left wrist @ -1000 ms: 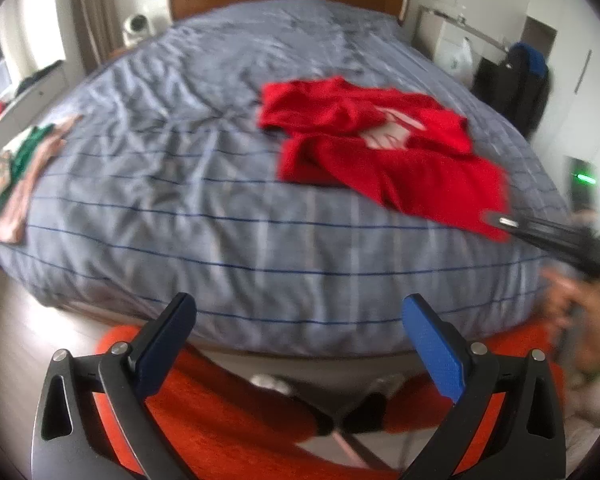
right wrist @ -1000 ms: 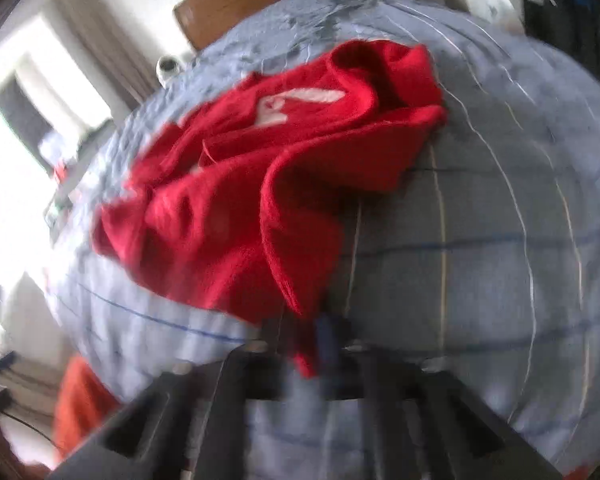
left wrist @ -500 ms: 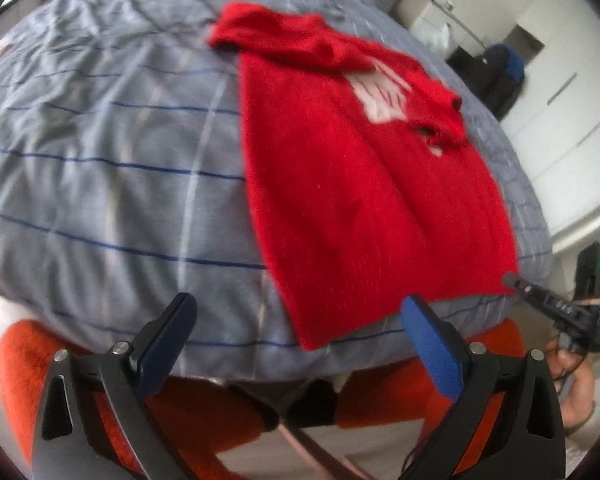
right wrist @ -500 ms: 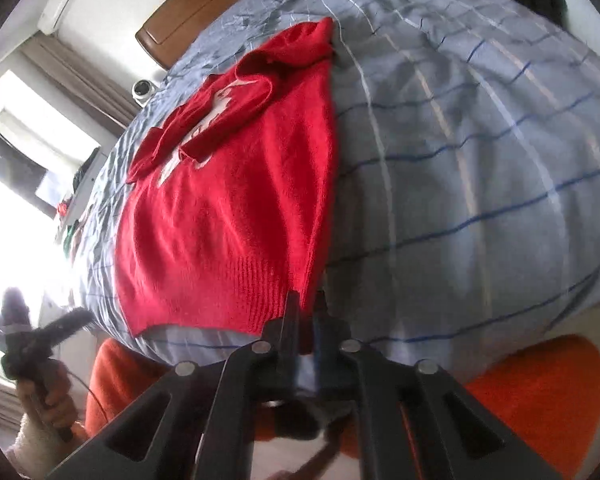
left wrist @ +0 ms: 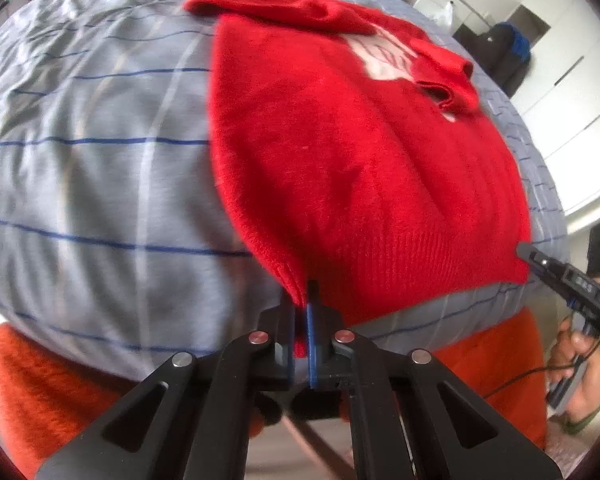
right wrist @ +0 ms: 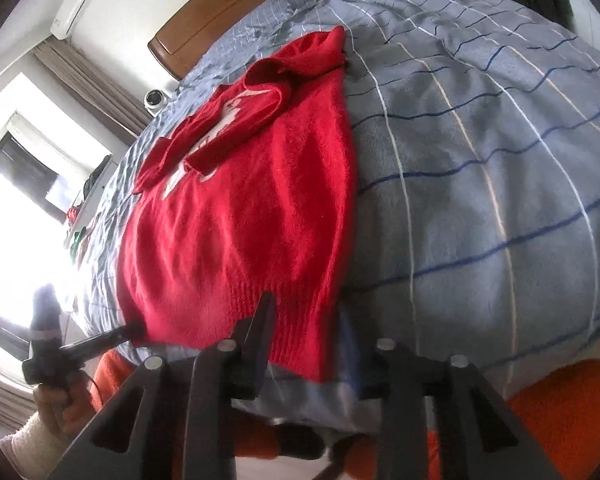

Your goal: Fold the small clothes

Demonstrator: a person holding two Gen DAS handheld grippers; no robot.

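Note:
A red knit sweater (left wrist: 360,152) with a white print lies flat on the bed, its ribbed hem toward me and its sleeves bunched at the far end. My left gripper (left wrist: 302,300) is shut on the hem's near left corner. In the right wrist view the sweater (right wrist: 240,220) ends at its right hem corner. That corner lies loose between the fingers of my right gripper (right wrist: 306,320), whose jaws are opening. The right gripper (left wrist: 527,249) shows at the hem's other end in the left wrist view, and the left gripper (right wrist: 132,329) shows at the far corner in the right wrist view.
The bed (left wrist: 100,160) has a grey-blue striped cover and a wooden headboard (right wrist: 228,12). A person's orange-clad legs (left wrist: 40,380) are below the bed's near edge. A hand (left wrist: 580,344) holds the right tool. A dark bag (left wrist: 508,52) stands by the wardrobes at the right.
The crumpled sweater was drawn out flat toward the bed's near edge. My left gripper dropped to the hem's left corner and shut on it. The right gripper's jaws parted from the hem.

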